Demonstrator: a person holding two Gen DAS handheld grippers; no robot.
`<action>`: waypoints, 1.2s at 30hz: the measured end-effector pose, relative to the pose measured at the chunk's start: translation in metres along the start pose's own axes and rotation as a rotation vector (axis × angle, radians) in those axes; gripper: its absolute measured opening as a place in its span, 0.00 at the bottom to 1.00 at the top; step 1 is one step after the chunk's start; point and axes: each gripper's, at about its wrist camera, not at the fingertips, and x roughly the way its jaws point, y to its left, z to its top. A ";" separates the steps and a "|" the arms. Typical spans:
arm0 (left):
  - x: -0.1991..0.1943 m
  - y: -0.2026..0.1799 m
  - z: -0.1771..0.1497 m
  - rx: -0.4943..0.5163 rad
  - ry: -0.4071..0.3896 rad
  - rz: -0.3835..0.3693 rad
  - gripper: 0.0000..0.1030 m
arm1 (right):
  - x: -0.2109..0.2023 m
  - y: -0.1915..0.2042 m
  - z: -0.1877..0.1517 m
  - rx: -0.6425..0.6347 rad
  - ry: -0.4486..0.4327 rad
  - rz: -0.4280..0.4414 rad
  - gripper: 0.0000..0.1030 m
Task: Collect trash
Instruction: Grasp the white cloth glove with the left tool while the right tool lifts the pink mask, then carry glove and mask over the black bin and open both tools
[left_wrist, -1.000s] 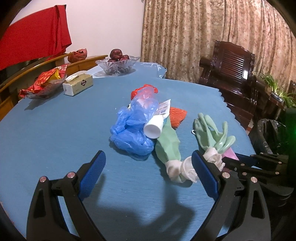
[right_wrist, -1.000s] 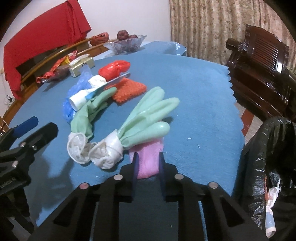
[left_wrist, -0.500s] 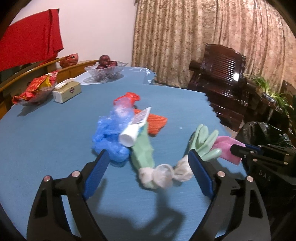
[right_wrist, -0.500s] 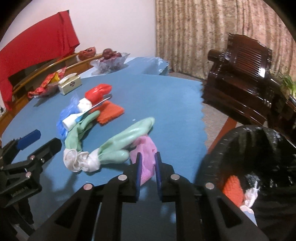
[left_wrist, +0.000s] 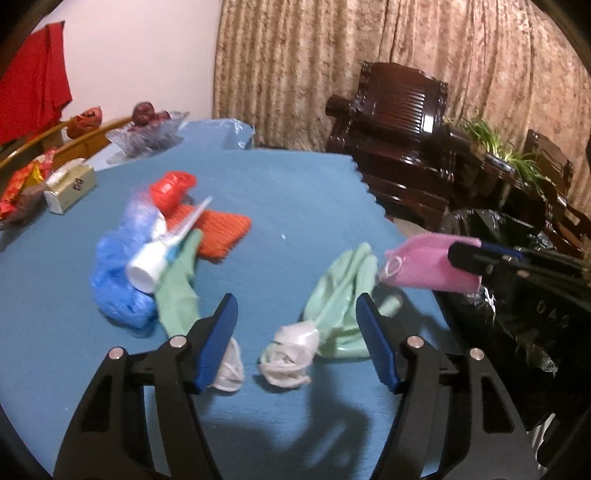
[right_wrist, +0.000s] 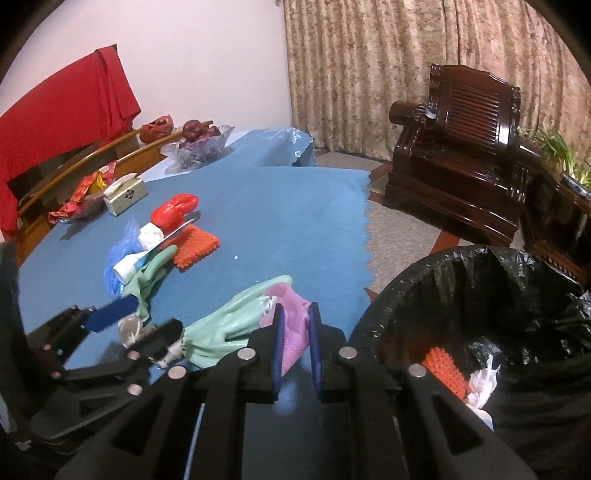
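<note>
My right gripper (right_wrist: 294, 345) is shut on a pink face mask (right_wrist: 293, 332) and holds it above the table's right edge, beside the black-lined trash bin (right_wrist: 480, 291). The mask also shows in the left wrist view (left_wrist: 430, 264), clamped in the right gripper (left_wrist: 466, 260). My left gripper (left_wrist: 297, 339) is open and empty over two green rubber gloves: one (left_wrist: 340, 291) near the right edge, one (left_wrist: 177, 284) by the pile. The pile holds a blue plastic bag (left_wrist: 118, 280), a white tube (left_wrist: 147, 262), an orange scrubber (left_wrist: 219, 230) and a red wrapper (left_wrist: 171, 190).
The round table has a blue cloth (left_wrist: 295, 192). At its far left stand a tissue box (left_wrist: 70, 188), a snack dish (left_wrist: 18, 188) and a glass fruit bowl (left_wrist: 147, 129). A dark wooden armchair (left_wrist: 399, 136) stands behind. The bin holds an orange scrubber (right_wrist: 443, 373) and white scraps.
My right gripper has lifted the pink mask off the table and carried it right toward the bin. The nearby green glove shifted. My left gripper has moved forward over the gloves and narrowed somewhat.
</note>
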 end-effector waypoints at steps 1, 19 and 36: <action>0.004 -0.001 -0.002 0.003 0.014 -0.006 0.63 | 0.000 -0.001 0.000 0.004 -0.001 -0.001 0.12; 0.003 0.003 -0.005 -0.045 0.051 -0.020 0.24 | -0.007 0.001 0.000 0.000 -0.010 0.006 0.12; -0.061 -0.007 0.041 -0.070 -0.104 -0.011 0.21 | -0.046 -0.006 0.025 0.004 -0.109 0.007 0.12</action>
